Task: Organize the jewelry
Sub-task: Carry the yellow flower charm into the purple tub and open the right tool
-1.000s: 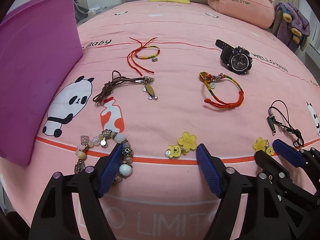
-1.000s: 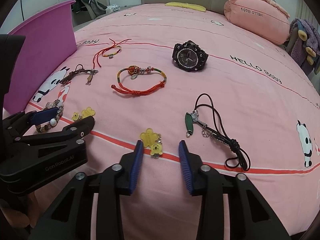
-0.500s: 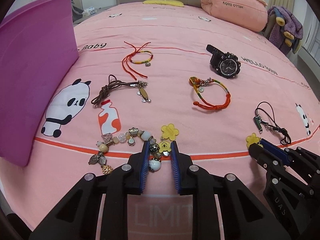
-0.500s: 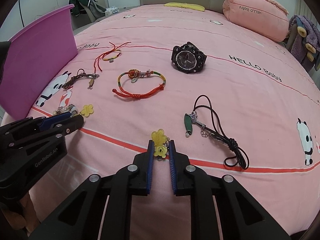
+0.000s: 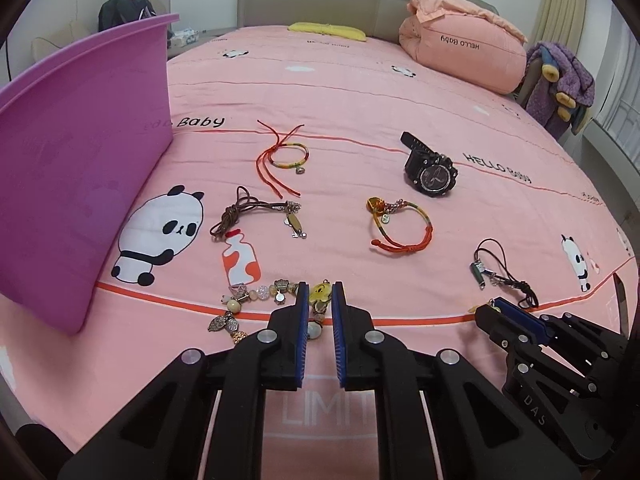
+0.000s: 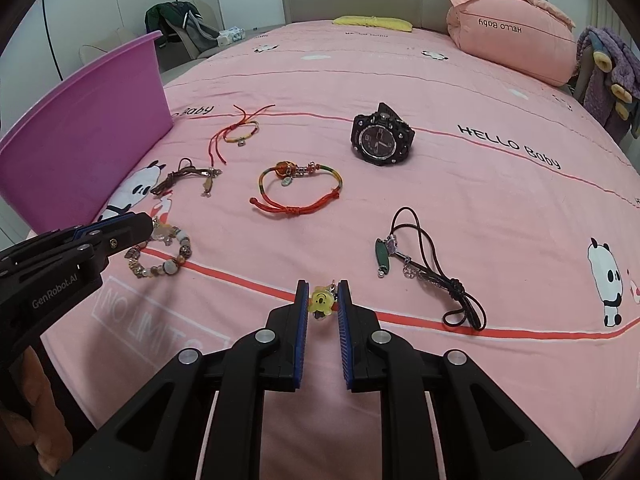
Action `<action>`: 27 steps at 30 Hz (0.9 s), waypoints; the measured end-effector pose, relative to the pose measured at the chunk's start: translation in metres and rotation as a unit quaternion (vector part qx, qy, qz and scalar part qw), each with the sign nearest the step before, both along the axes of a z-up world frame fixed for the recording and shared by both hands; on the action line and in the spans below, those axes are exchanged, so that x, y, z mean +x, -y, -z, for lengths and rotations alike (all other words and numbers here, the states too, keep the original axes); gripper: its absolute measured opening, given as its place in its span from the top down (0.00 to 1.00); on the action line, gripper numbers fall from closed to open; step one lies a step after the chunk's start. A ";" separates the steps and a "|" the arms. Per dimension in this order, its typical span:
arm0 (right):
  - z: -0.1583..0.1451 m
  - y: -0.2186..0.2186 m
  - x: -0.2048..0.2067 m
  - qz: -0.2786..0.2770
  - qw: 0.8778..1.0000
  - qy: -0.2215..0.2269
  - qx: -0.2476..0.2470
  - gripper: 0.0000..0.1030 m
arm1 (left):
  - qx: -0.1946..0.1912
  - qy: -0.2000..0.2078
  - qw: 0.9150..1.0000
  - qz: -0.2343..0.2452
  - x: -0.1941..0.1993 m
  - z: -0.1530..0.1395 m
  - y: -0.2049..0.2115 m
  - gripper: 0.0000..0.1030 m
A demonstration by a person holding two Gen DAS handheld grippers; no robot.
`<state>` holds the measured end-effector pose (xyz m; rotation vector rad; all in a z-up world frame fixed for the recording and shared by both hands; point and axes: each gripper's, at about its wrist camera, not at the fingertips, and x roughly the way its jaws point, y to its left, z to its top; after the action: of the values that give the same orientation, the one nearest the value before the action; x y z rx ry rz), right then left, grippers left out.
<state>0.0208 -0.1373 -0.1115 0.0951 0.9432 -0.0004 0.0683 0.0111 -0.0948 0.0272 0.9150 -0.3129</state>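
My left gripper (image 5: 320, 292) is shut on a yellow smiley charm (image 5: 319, 293) and holds it just above the pink bedspread, over a beaded bracelet (image 5: 248, 304). My right gripper (image 6: 323, 300) is shut on a matching yellow smiley charm (image 6: 321, 299), lifted off the bed. On the bedspread lie a black watch (image 5: 430, 170), a red-orange cord bracelet (image 5: 400, 224), a thin red string bracelet (image 5: 286, 158), a brown cord necklace (image 5: 256, 216) and a black cord pendant (image 5: 498, 274). A purple bin (image 5: 76, 164) stands at the left.
A pink rolled pillow (image 5: 460, 56) and a yellow cushion (image 5: 328, 32) lie at the far end of the bed. A purple plush toy (image 5: 560, 84) sits at the far right. The bed's front edge runs just below both grippers.
Both grippers closed from open onto the yellow charms and lifted them. The flower parts of the charms no longer show on the bed.
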 end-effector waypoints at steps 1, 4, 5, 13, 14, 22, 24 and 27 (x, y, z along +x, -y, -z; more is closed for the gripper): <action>-0.002 -0.001 -0.001 -0.001 1.000 0.001 0.000 0.86 | -0.001 0.001 1.000 -0.001 -0.002 -0.002 -0.002 0.89; -0.009 -0.003 -0.005 -0.004 1.000 0.008 0.000 0.86 | -0.008 0.006 1.000 -0.006 -0.006 -0.012 -0.008 0.89; -0.012 -0.004 -0.006 -0.006 1.000 0.011 0.000 0.86 | -0.010 0.008 1.000 -0.007 -0.008 -0.016 -0.011 0.89; -0.040 -0.015 -0.015 -0.017 0.999 0.035 0.000 0.86 | -0.012 0.024 0.999 -0.025 -0.019 -0.044 -0.034 0.89; -0.045 -0.016 -0.016 -0.018 0.999 0.038 0.001 0.86 | -0.011 0.026 0.999 -0.029 -0.021 -0.047 -0.037 0.89; -0.083 -0.034 -0.022 -0.039 0.997 0.068 0.012 0.86 | -0.013 0.057 0.997 -0.047 -0.032 -0.078 -0.068 0.89; -0.093 -0.041 -0.022 -0.048 0.996 0.075 0.016 0.86 | -0.017 0.063 0.997 -0.051 -0.034 -0.086 -0.077 0.89; -0.108 -0.055 -0.020 -0.062 0.994 0.089 0.015 0.86 | -0.026 0.072 0.995 -0.061 -0.033 -0.099 -0.094 0.89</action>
<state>0.0004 -0.0824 -0.0039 0.0636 0.7704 0.1354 0.0348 0.1046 0.0047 -0.0542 0.7625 -0.2180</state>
